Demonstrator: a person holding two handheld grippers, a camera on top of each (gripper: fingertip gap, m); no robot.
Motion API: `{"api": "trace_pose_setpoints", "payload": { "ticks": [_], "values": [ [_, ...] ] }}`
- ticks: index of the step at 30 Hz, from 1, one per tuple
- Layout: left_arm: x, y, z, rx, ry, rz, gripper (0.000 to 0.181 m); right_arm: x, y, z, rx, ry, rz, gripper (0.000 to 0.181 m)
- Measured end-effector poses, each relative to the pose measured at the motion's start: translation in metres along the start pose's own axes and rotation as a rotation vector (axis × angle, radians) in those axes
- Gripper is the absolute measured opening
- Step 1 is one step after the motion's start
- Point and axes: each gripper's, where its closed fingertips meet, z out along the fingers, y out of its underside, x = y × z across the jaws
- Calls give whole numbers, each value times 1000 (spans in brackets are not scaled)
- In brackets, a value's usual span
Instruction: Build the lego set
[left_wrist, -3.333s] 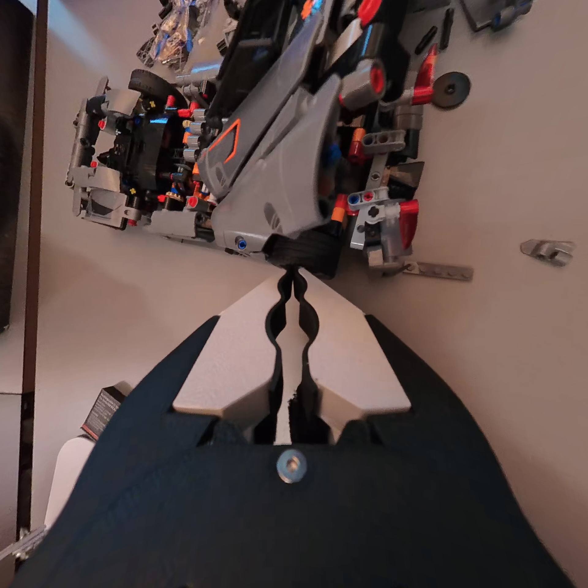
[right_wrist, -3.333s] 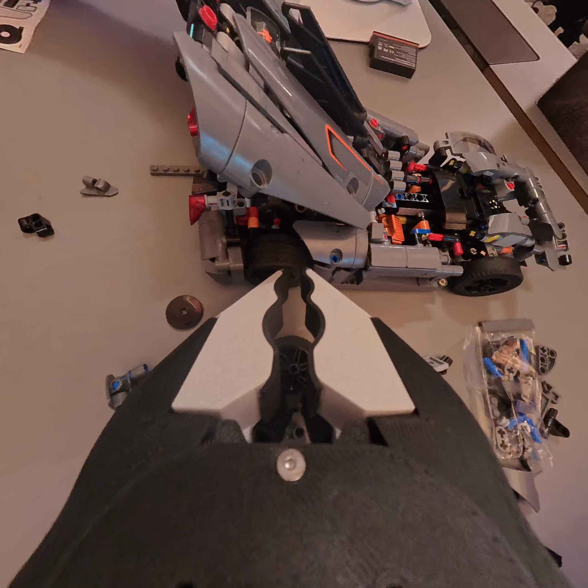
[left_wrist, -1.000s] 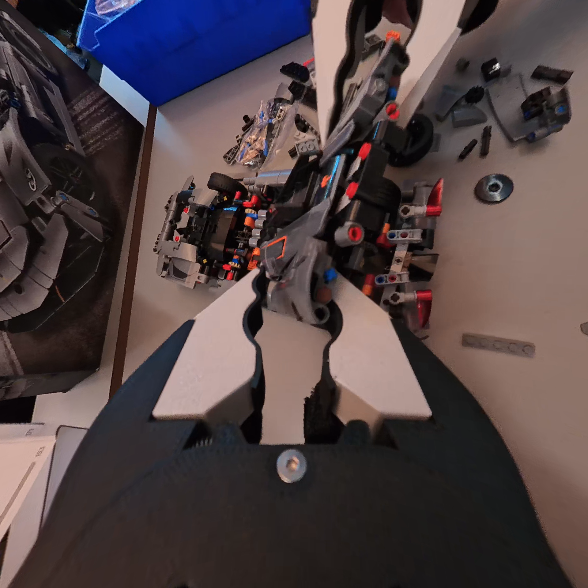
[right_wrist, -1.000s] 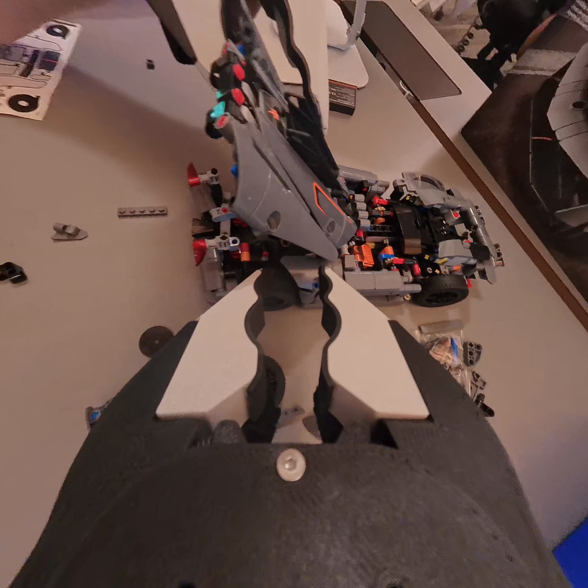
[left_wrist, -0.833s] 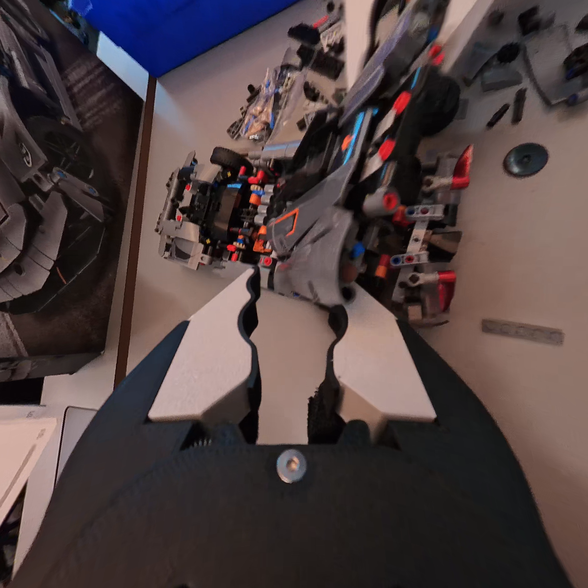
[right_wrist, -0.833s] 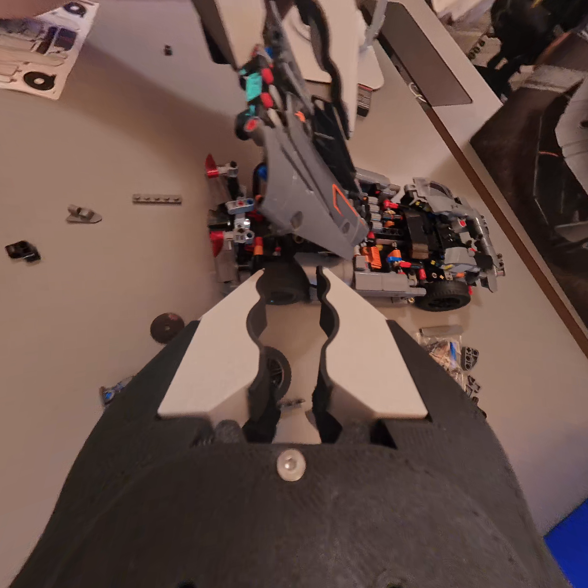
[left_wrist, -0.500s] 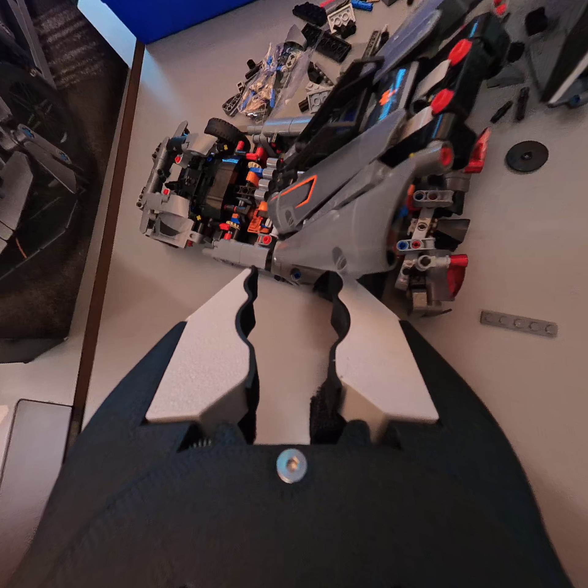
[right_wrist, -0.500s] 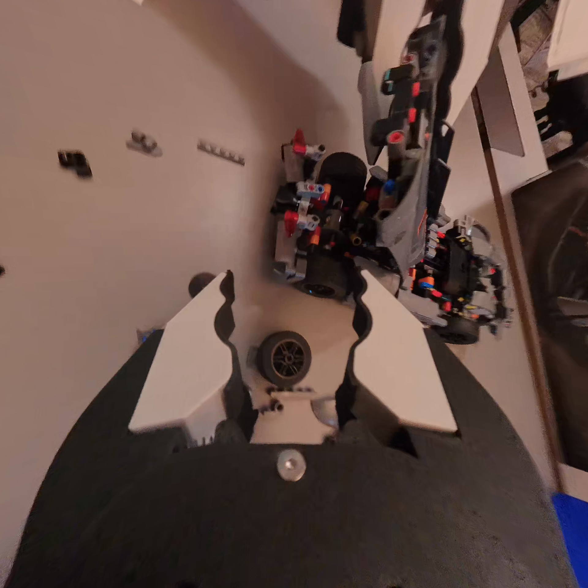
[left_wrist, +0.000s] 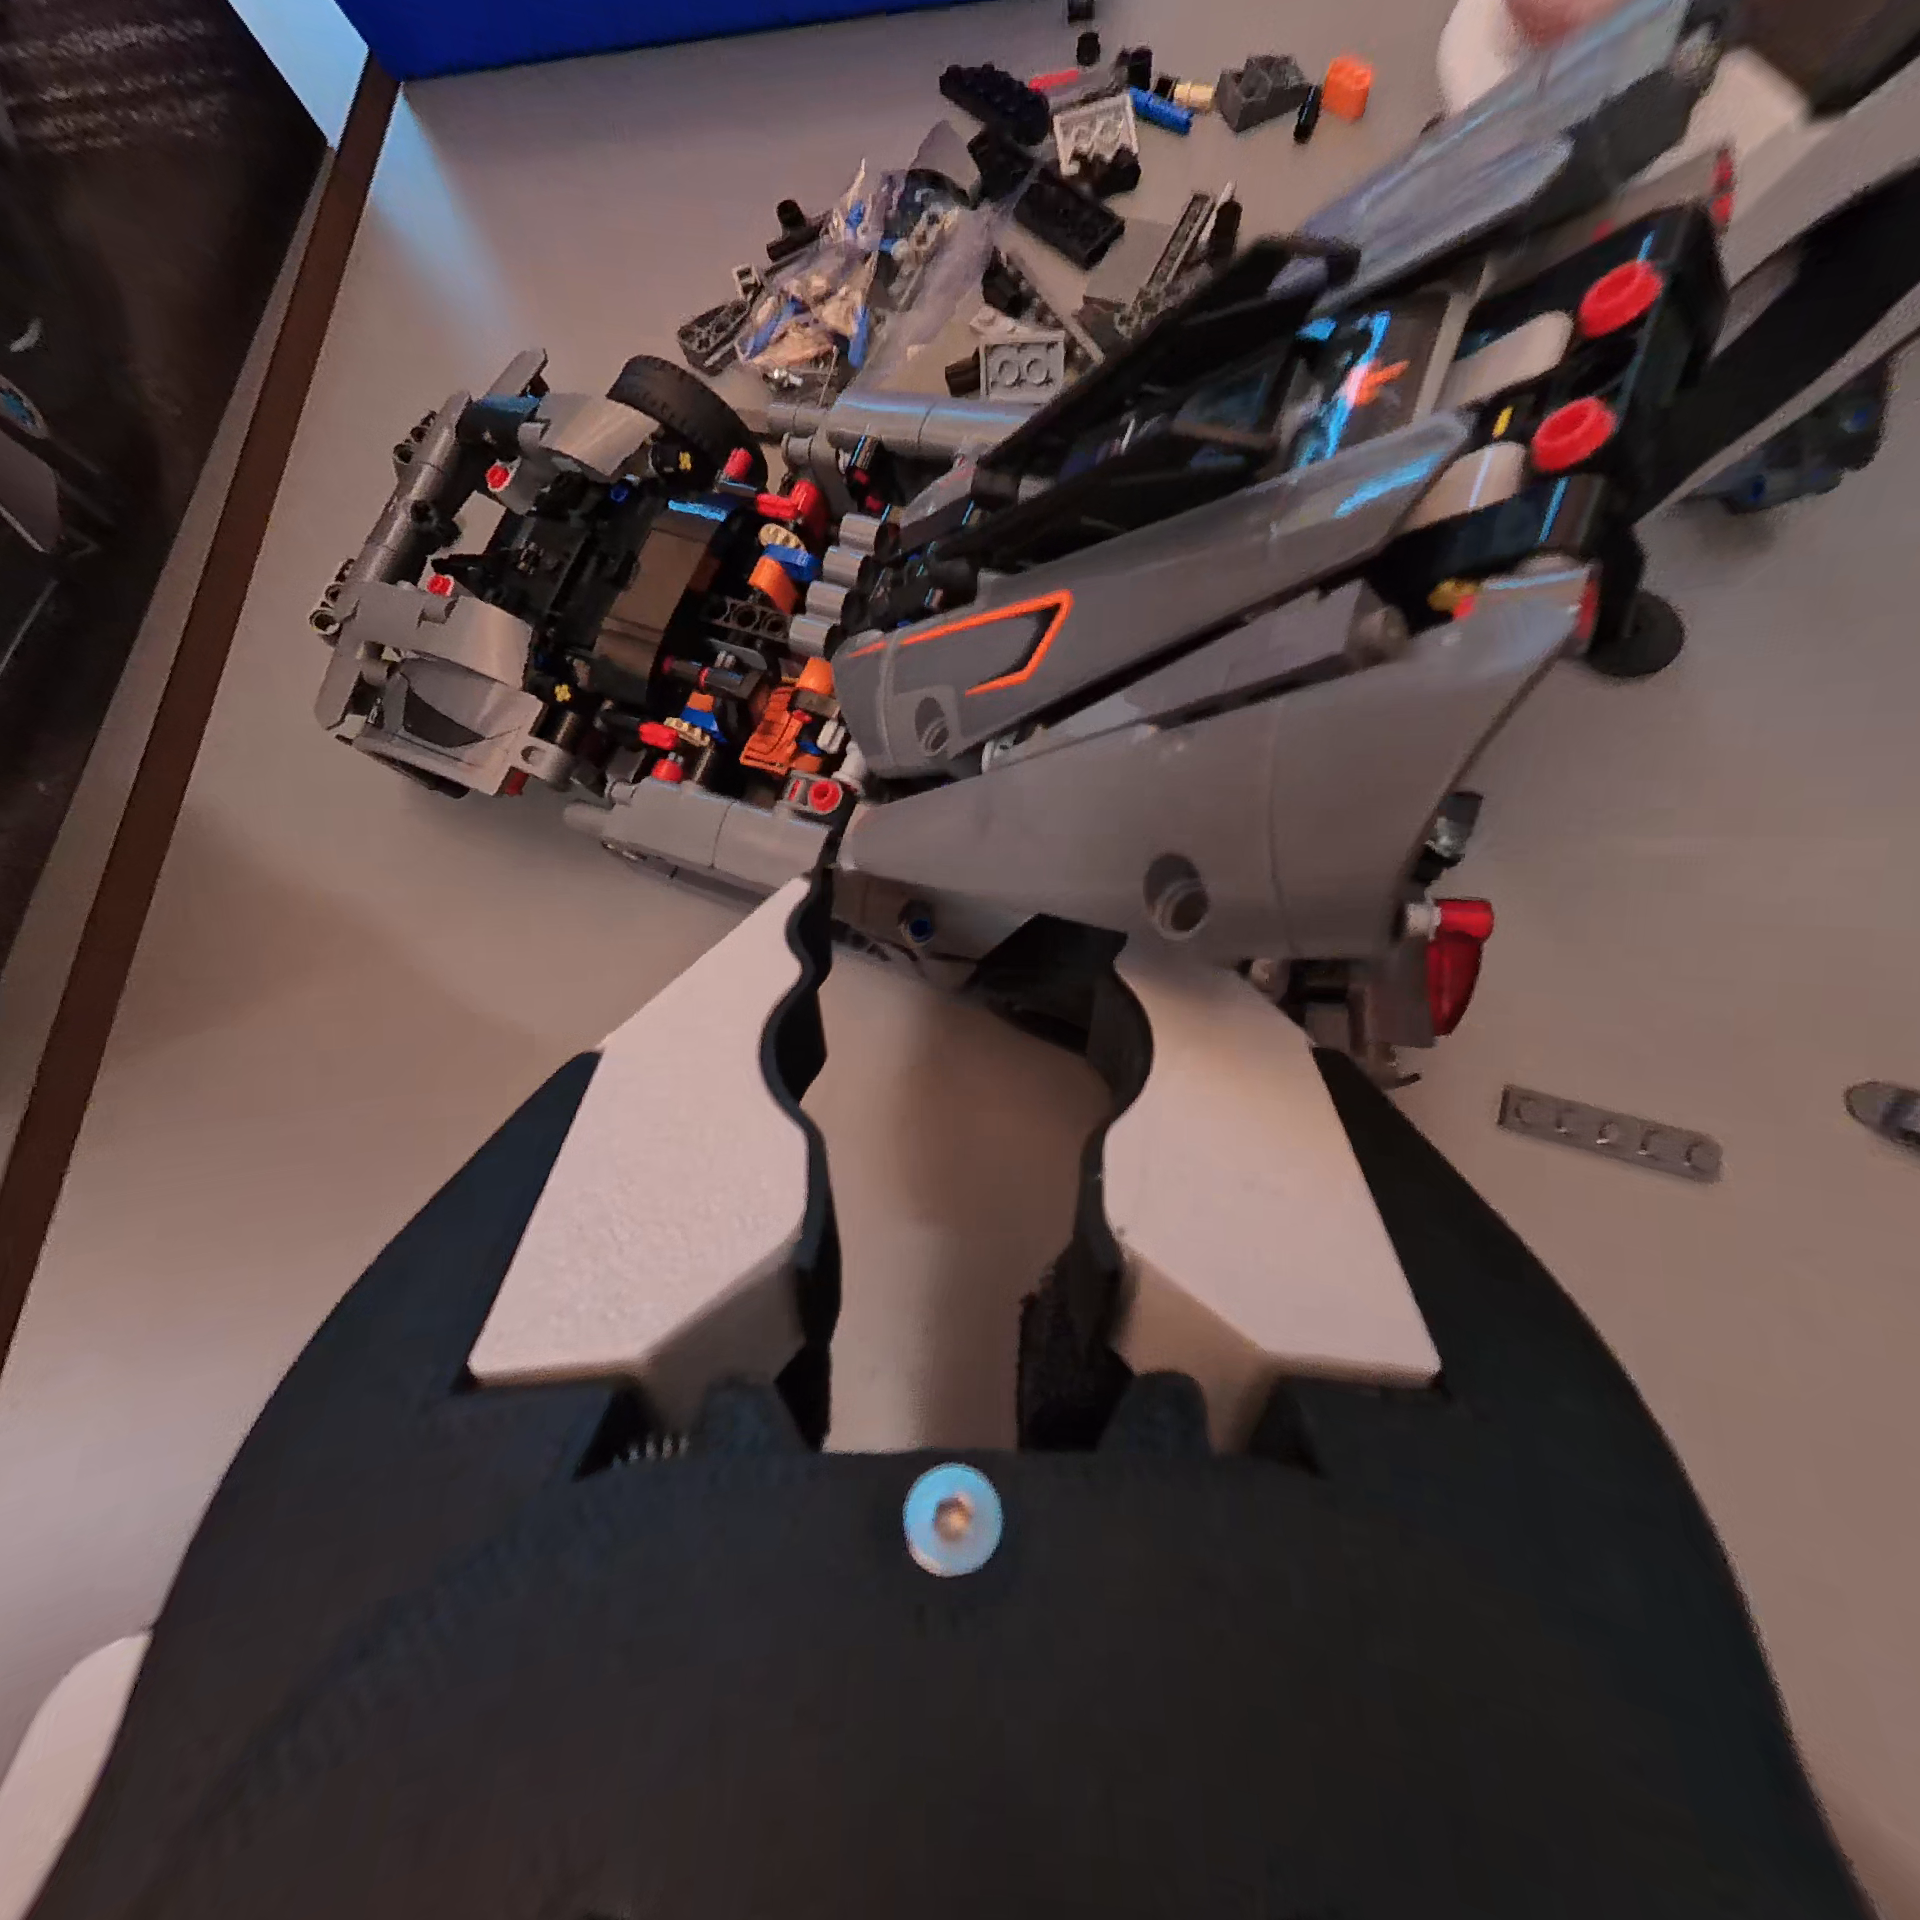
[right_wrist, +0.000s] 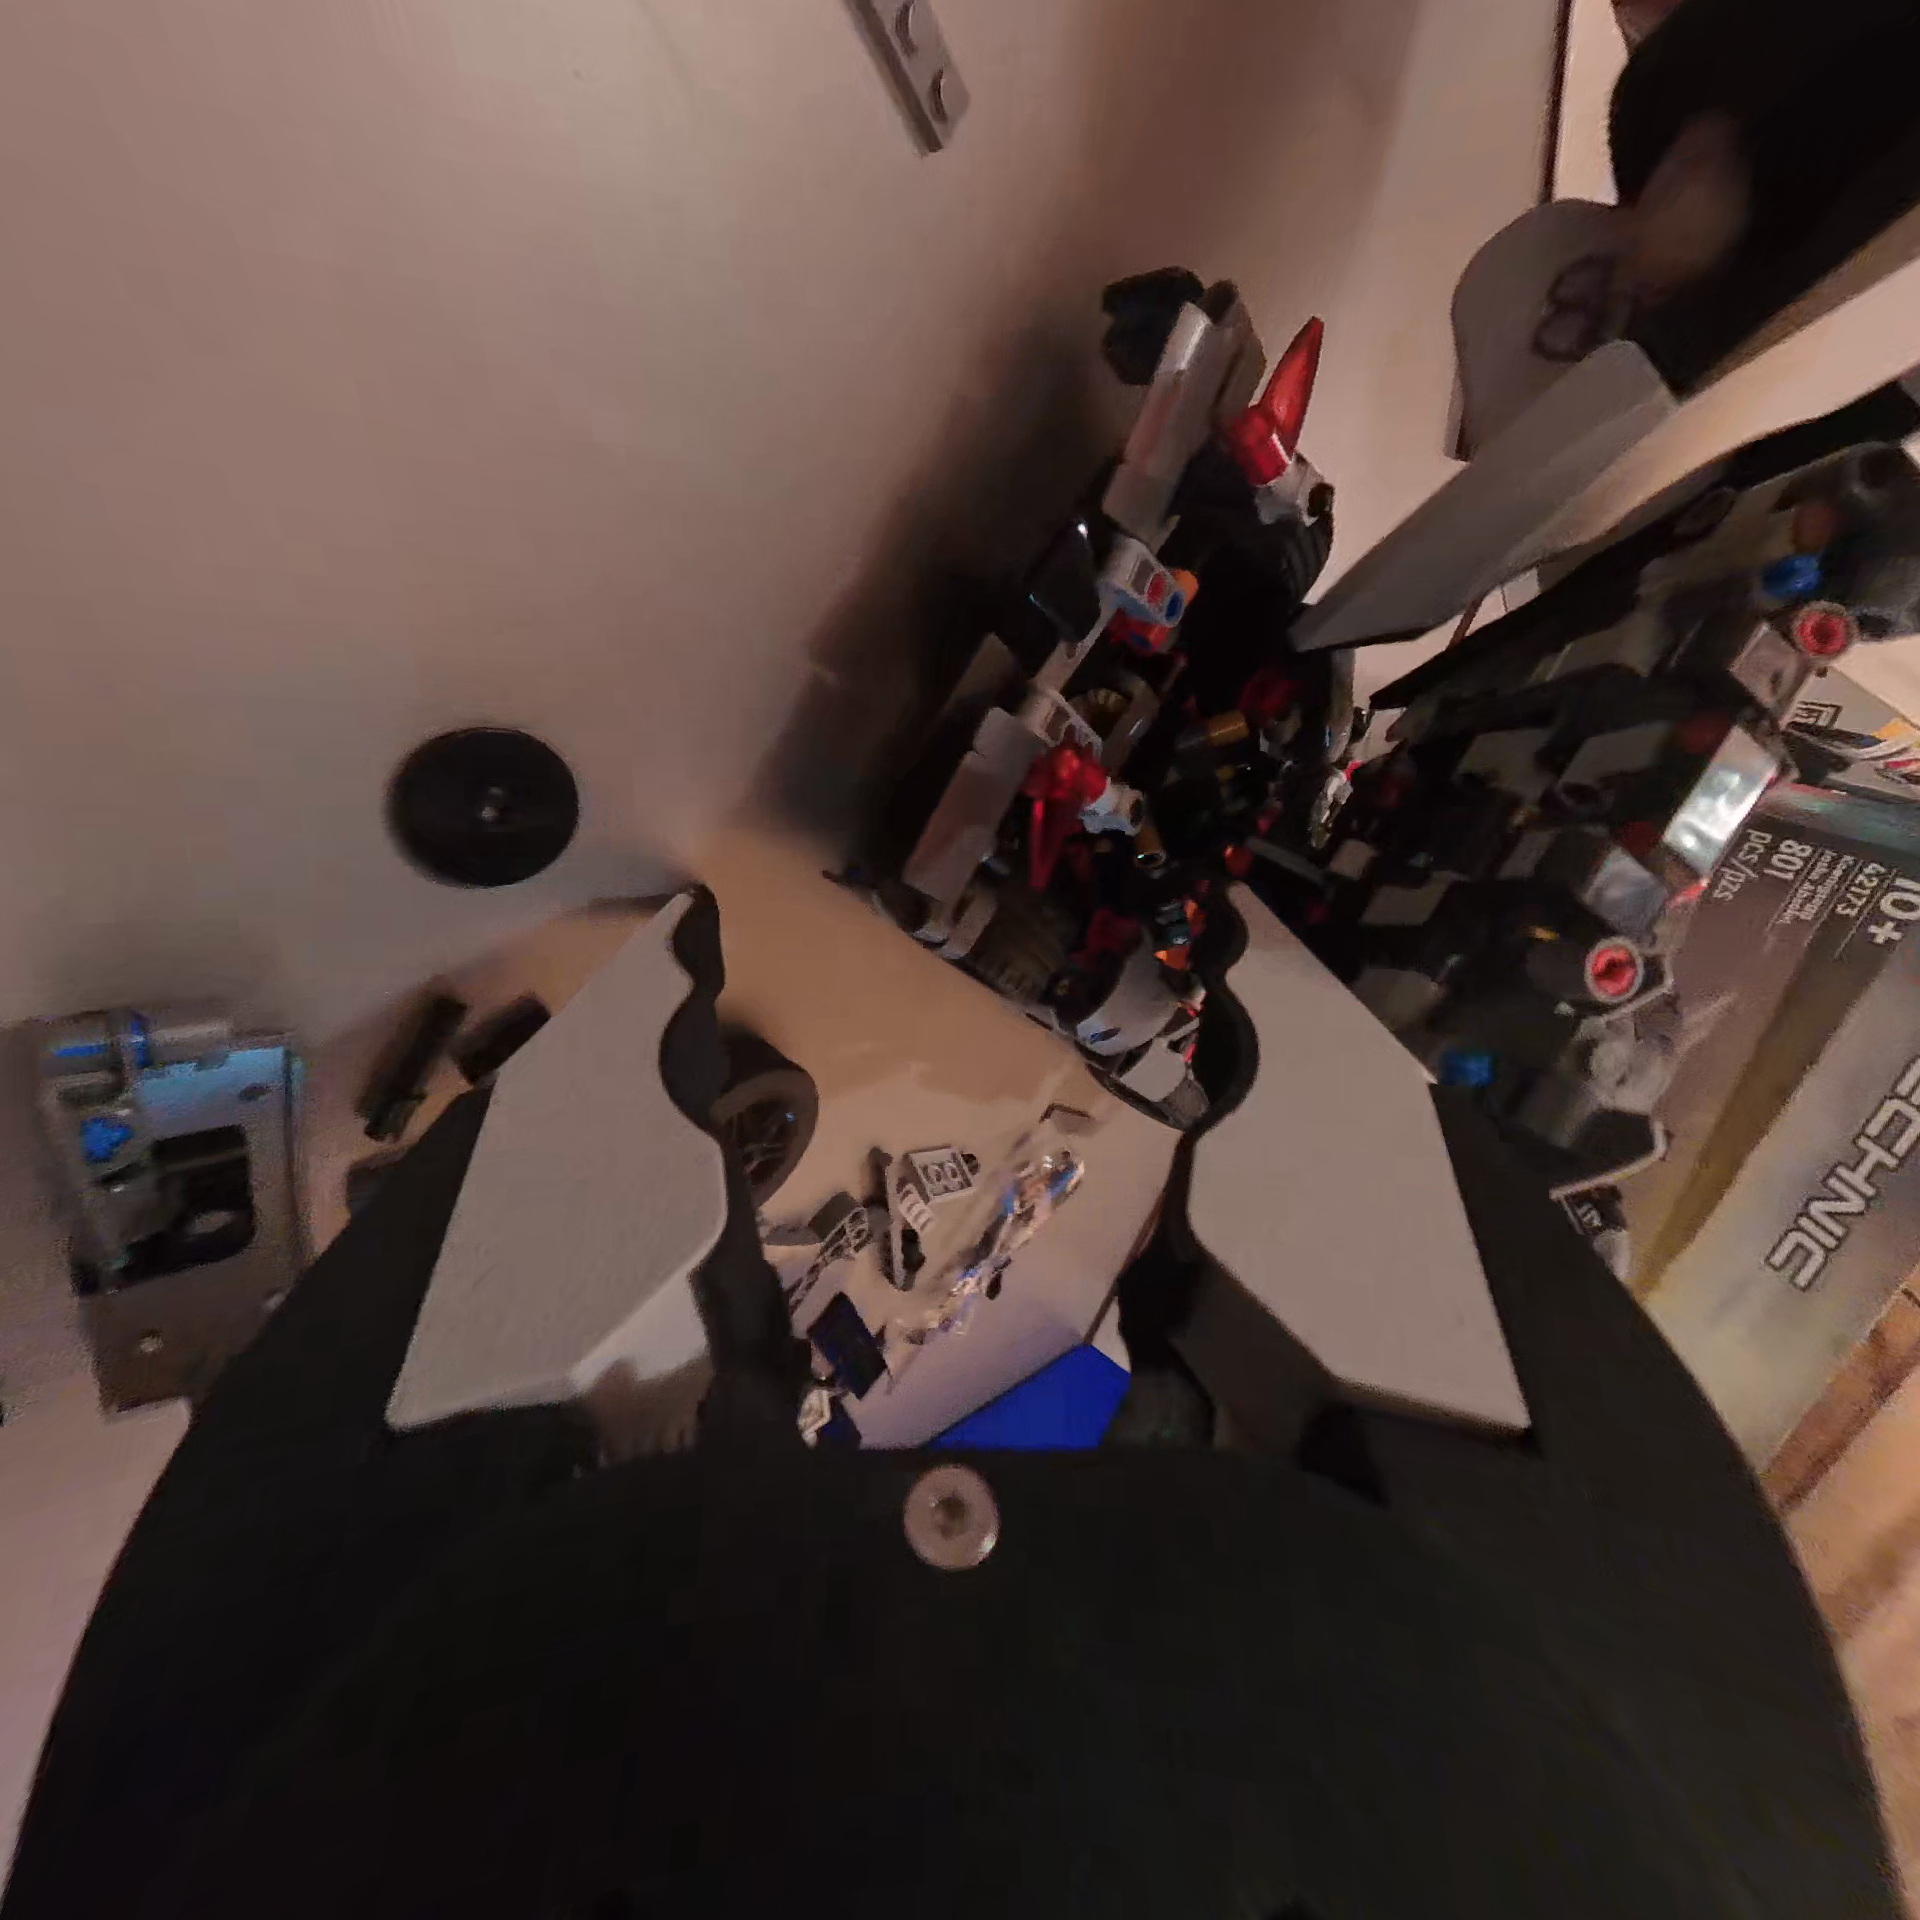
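Left gripper (left_wrist: 966, 935): jaws apart, nothing between them, tips just short of car's near side.
Lego car (left_wrist: 935, 665): grey and black, on pale table (left_wrist: 312, 1039); rear body panel tilted up, right end blurred.
Loose parts (left_wrist: 935, 208): heap beyond car, with clear bag.
Grey strip (left_wrist: 1608, 1132): flat, near right.
Black disc (left_wrist: 1636, 639): right, partly hidden.

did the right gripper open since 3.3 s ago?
Yes. The right gripper now has a wide gap between its fingers; the small wheel it clamped lies loose on the table.
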Motion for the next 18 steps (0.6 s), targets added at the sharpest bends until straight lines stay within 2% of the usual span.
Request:
{"api": "trace_pose_setpoints", "payload": {
  "ticks": [3,9,18],
  "values": [
    [0,-10,-4,61,30,-56,44,5,2,6,-42,-3,-31,87],
    [-1,-4,4,32,37,-83,50,10,10,18,-119,41,-129,69],
    [-9,-15,5,81,-44,-69,53,15,20,23,-212,179,-195,64]
  ]
}}
